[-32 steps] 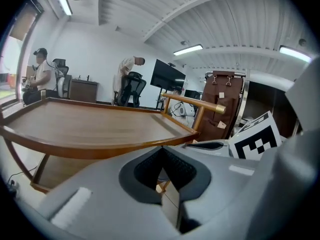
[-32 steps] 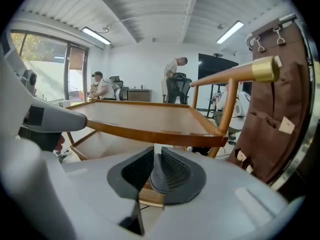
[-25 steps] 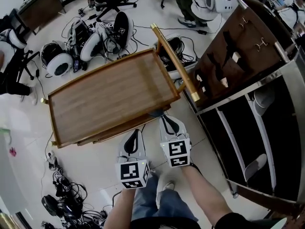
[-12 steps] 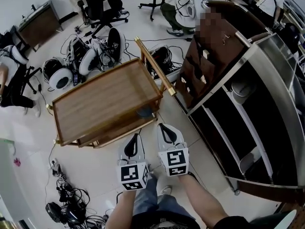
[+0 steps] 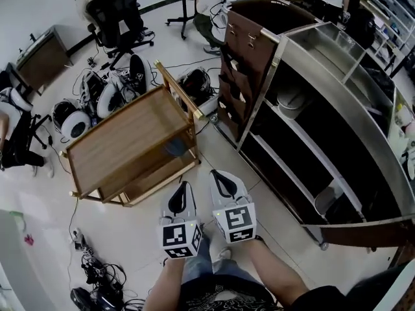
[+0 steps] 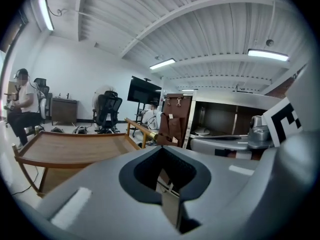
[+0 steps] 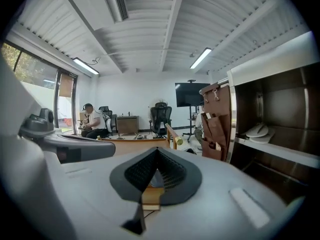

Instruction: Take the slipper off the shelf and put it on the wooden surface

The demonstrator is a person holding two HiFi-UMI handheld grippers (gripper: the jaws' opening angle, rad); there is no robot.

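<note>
A white slipper (image 5: 292, 100) lies on an upper shelf of the open steel cabinet (image 5: 337, 76); a second white slipper (image 5: 328, 197) lies on a lower shelf. The upper one also shows in the right gripper view as the slipper (image 7: 257, 130) and in the left gripper view as the slipper (image 6: 202, 131). The wooden cart top (image 5: 123, 141) stands left of the cabinet. My left gripper (image 5: 183, 190) and right gripper (image 5: 219, 177) hang side by side above the floor between cart and cabinet. Both are shut and empty, well short of the shelves.
The cabinet's brown door (image 5: 243, 50) stands open toward the cart's brass handle (image 5: 176, 89). Headsets and cables (image 5: 97, 96) litter the floor behind the cart. An office chair (image 5: 120, 8) and a seated person (image 5: 13, 135) are further off. More cables (image 5: 97, 284) lie near my feet.
The head view has swung toward the cabinet, so more of its shelves show and the cart sits further left. Both grippers stay low and side by side.
</note>
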